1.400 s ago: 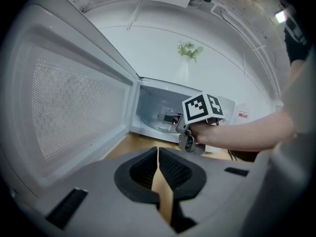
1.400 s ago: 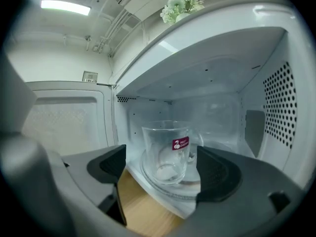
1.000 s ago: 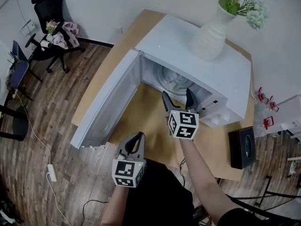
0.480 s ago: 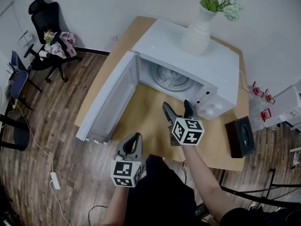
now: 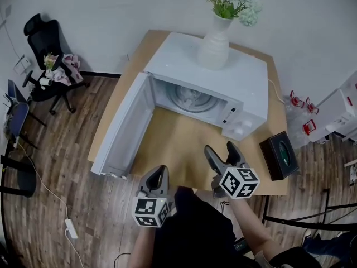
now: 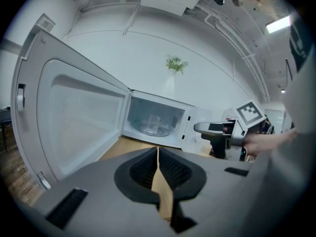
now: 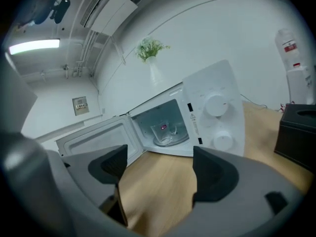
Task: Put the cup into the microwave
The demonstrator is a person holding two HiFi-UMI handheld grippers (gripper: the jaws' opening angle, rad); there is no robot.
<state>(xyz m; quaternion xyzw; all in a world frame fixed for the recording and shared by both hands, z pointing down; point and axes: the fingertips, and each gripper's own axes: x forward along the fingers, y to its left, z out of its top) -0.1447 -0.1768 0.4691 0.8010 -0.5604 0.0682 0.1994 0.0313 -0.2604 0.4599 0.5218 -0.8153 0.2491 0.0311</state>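
Cup (image 7: 164, 131) is sitting upright on the glass turntable (image 7: 178, 138) inside the microwave (image 5: 207, 76), clear of both tools. The microwave door (image 5: 120, 128) is hanging fully open, swung out to the person's left over the edge of the wooden table (image 5: 174, 144). Left gripper (image 5: 158, 176) is hovering at the near table edge, just beside the door's lower corner; its jaws are pressing together with nothing between them. Right gripper (image 5: 221, 149) is hovering over the near right part of the table, in front of the control panel and well apart from the cavity; its jaws are standing wide apart and only bare tabletop is showing between them. A white vase (image 5: 214, 44) with greenery is standing on the microwave's top. A black box (image 5: 280, 155) is lying on the table's right end.
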